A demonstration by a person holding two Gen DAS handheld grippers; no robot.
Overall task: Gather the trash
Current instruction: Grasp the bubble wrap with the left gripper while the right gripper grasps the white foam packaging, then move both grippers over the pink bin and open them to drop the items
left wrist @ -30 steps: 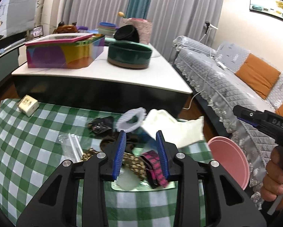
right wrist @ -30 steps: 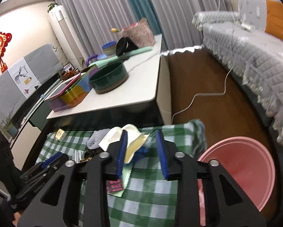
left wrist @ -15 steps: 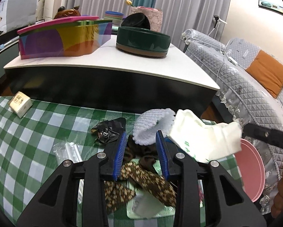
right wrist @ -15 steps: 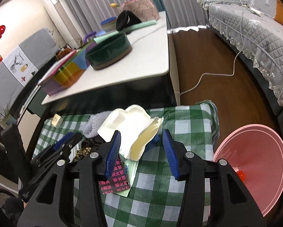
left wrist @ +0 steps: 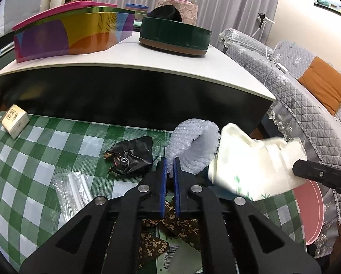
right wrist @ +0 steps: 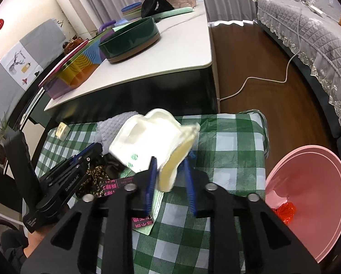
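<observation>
Sitting low before a dark coffee table with a white top point(left wrist: 134, 66), under a green-and-white checked cloth point(left wrist: 33, 159). Pinching with the left gripper point(left wrist: 169, 173), blue pads nearly closed on the lower edge of a crumpled roll of clear bubble wrap point(left wrist: 193, 143) near the cloth's far right corner. Straddling, with the right gripper point(right wrist: 170, 175), the folded lip of a cream-white plastic bag with green print point(right wrist: 147, 141); pads partly open around that lip, one side apparently touching, so unable to tell whether gripping or only bracketing. Lying around the pile: a crumpled black foil wrapper point(left wrist: 131, 155), a clear plastic sleeve point(left wrist: 72, 189), a brown floral scrap point(left wrist: 170, 226), all toward the cloth's right half, and a small cream box point(left wrist: 14, 119) at the far left edge. Waiting off the cloth's right edge: a round pink plastic basin point(right wrist: 311, 196) already holding a red crumpled scrap point(right wrist: 284, 212). Risking, in my judgement, a slip of the thin bag from a half-closed grip on the way across, or the bubble wrap dragging neighbouring scraps over the edge, short of the basin.
</observation>
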